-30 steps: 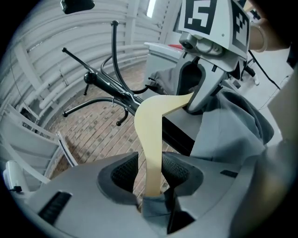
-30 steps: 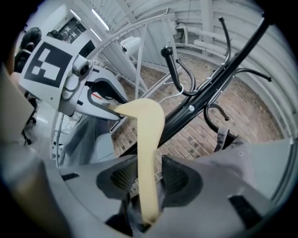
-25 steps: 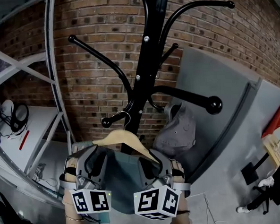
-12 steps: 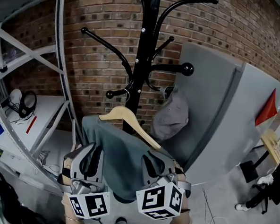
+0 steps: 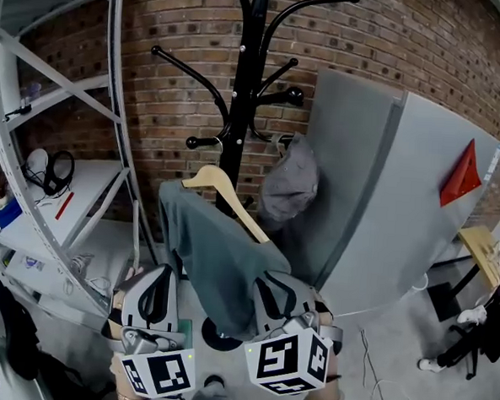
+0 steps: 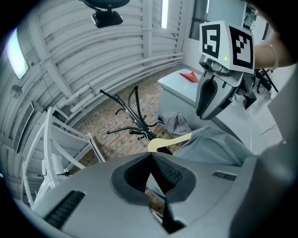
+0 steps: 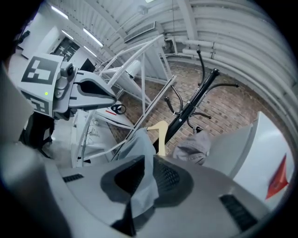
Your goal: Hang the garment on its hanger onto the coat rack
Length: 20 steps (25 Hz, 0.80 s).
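While the garment point(image 5: 213, 252) hangs on its wooden hanger point(image 5: 213, 182) right up against the black coat rack point(image 5: 240, 93), both grippers sit low in front of it. The hanger's hook reaches up to one of the rack's low arms, though exactly how it sits there is too small to make out. The hanger tilts, its left end higher, and the grey-green cloth drapes down from it toward the grippers. The left gripper point(image 6: 151, 158) has its jaws pressed together with nothing between them, just below and to the left of the cloth and clear of it. Over on the other side, the right gripper point(image 7: 148, 160) is closing its jaws, and its own view shows a fold of the garment's lower edge running down between the two pads, pinched there. A grey cap point(image 5: 289, 180) hangs on the rack just to the right of the hanger, up beside the pole. Behind it all is a brick wall point(image 5: 159, 29), with metal shelving point(image 5: 69, 116) off to the left and a tall grey panel point(image 5: 386, 186) leaning in on the right.
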Tool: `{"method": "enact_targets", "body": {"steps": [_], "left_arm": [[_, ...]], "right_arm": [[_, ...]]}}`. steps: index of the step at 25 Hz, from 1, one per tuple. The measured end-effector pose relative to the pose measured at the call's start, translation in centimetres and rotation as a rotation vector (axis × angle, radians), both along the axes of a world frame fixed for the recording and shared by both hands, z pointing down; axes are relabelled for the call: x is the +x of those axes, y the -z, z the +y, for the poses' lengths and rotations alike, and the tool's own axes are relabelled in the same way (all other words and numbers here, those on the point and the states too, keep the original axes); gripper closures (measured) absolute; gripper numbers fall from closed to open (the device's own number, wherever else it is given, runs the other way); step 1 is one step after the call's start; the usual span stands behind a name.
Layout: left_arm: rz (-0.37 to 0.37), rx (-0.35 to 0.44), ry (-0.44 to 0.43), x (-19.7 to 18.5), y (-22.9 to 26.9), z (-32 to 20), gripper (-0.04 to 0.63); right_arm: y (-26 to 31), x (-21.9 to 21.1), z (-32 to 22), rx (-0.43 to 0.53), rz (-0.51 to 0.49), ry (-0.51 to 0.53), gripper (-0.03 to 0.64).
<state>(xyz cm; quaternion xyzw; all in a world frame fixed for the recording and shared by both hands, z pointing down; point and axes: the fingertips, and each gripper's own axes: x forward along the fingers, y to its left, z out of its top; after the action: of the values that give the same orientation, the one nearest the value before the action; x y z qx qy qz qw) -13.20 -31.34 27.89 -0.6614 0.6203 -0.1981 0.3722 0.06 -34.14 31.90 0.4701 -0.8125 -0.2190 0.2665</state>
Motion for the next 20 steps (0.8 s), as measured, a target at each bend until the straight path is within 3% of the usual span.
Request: {"method": "enact_targets", "body": {"steps": [6,14,20], "left_arm": [[0.047,-0.041,0.008,1.0,-1.2,2.6,0.592],[0.089,-0.157,-0.002,2.3,-3.5,4.1,0.592],[0.084,-0.197,0.008,2.5,-4.1,4.8,0.592]], "right_arm": [[-0.2,1.3,2.5,-0.011,-0.04,-0.006,0.558],[-1.7,2.2,4.4,-0.045,-0.063,-0.003,0.573],[-1.8,2.5,4.9,-0.049,-0.064,0.004,0.577]]}}
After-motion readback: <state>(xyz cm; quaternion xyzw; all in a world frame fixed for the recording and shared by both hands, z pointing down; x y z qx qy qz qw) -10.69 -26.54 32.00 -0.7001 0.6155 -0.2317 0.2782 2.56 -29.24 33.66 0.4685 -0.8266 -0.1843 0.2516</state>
